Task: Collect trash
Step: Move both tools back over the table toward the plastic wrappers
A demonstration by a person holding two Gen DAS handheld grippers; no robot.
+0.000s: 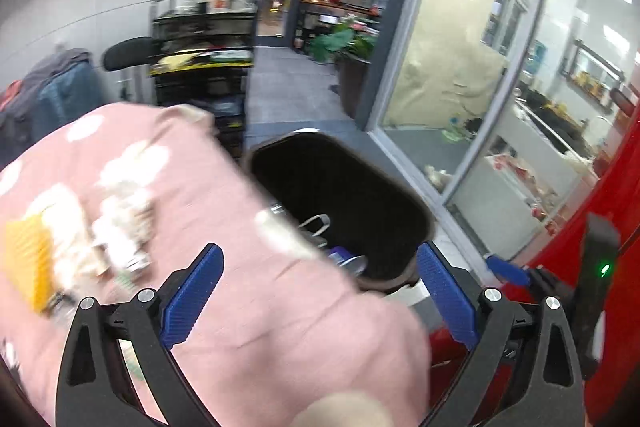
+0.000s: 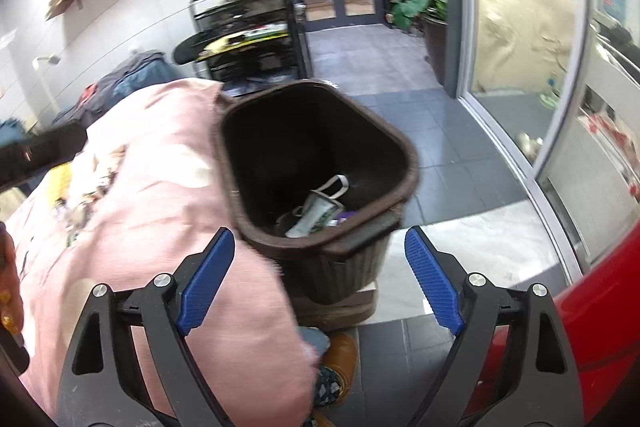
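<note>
Bin: a dark brown plastic bin (image 2: pixel 320 163) with a thick rolled rim stands on the grey tiled floor (image 2: pixel 400 75), just beside the edge of a table draped in a pink cloth (image 2: pixel 160 195); it appears to rest on a low block or box.
Inside the bin: a crumpled white-and-green wrapper (image 2: pixel 316 217), a white loop of strap or handle (image 2: pixel 334 187) above it, a scrap of something purple (image 2: pixel 346 215) by the near wall — the rest of the inside is dark and empty-looking.
Trash on the table: a blurred heap of pale wrappers and paper (image 1: pixel 120 223) lies on the cloth, with a yellow ribbed item (image 1: pixel 28 263) just beside it; blur hides what each piece is.
Left gripper (image 1: pixel 320 291): jaws spread wide, nothing between the blue pads — over the cloth's edge, with the bin's near rim just ahead.
Right gripper (image 2: pixel 320 279): jaws also wide apart and empty, hanging above the bin's near wall.
Surroundings: a black wire rack (image 2: pixel 248 27) stands beyond the table; a glass partition (image 2: pixel 520 47) runs along the right.
</note>
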